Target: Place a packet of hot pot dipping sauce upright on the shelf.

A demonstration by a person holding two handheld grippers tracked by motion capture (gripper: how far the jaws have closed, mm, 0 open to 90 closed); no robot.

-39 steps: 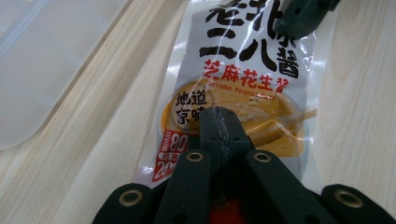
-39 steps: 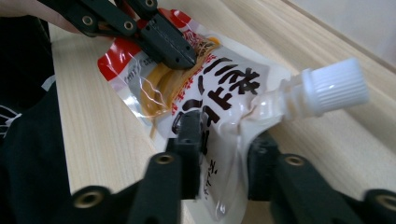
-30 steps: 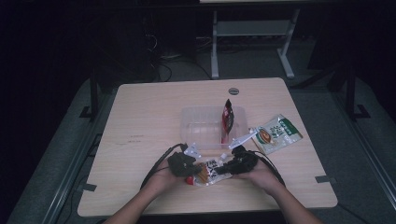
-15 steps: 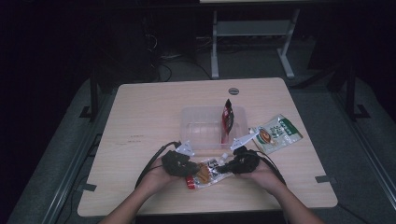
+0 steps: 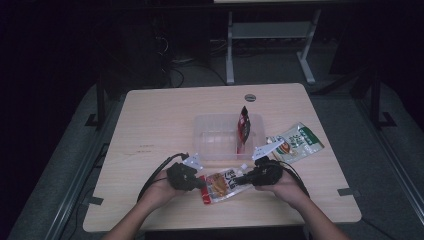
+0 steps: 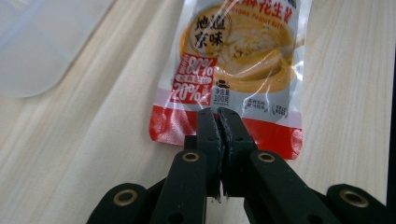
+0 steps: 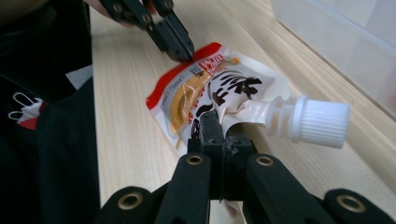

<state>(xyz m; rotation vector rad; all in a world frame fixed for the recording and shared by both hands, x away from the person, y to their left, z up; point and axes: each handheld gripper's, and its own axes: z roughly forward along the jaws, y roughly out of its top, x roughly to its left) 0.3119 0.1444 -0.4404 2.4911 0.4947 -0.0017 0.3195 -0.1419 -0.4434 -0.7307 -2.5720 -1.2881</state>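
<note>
Claws (image 5: pixel 201 183) (image 5: pixel 239 178) both pinch 1 pouch (image 5: pixel 220 183) on pale wooden table (image 5: pixel 160 115); room dark.

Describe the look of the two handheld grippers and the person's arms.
Both the left gripper and right gripper have matte black jaws on black linkage arms with brass-coloured rivets. Each carries a grey three-cornered plate on top and trails a black cable. The forearms are bare.

Clear plastic tray (image 5: pixel 210 131) mid-table w/ red packet (image 5: pixel 243 126) upright inside; green-white pouch (image 5: pixel 300 142) just right of it.
</note>
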